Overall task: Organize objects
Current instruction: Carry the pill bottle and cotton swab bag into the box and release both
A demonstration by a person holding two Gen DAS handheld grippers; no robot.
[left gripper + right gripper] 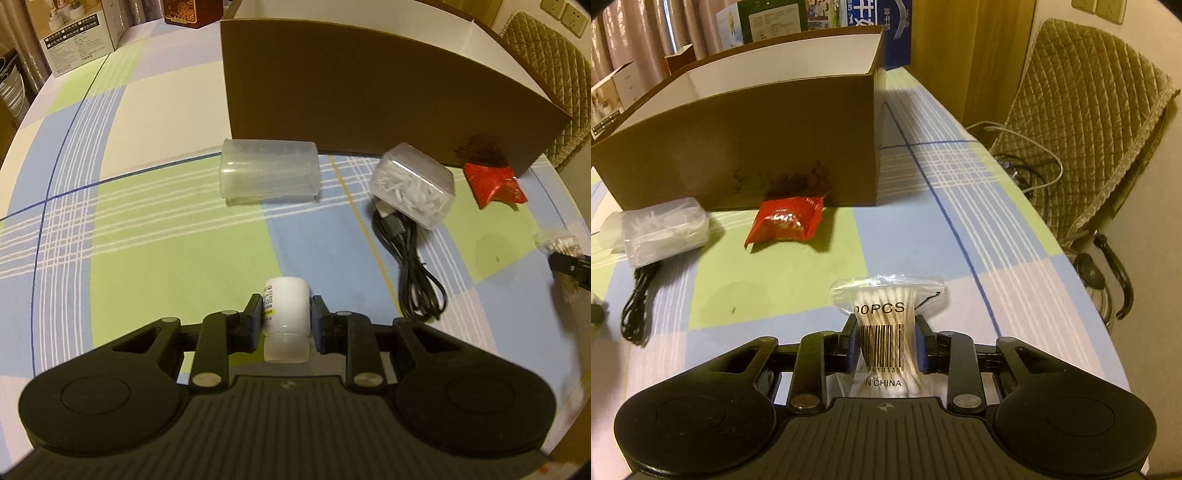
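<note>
Gripping two items, neither boxed yet: left tool [286,319] clamps a white bottle [286,314]; right tool [886,341] pinches a cotton-swab bag [886,332] near the table's right edge; clear case [269,172], toothpick box [413,184], cable [413,266] and red packet [785,223] remain beside the box [369,99].

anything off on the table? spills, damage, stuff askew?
One oddity: a dark reddish-brown stain on the cardboard box front wall, just behind the red packet. No spills visible; loose items just lie scattered.

Your left claw [286,319] is clamped on the white bottle [286,314]; your right claw [886,341] pinches the cotton-swab bag [886,325], both angled down toward the worktop.
</note>
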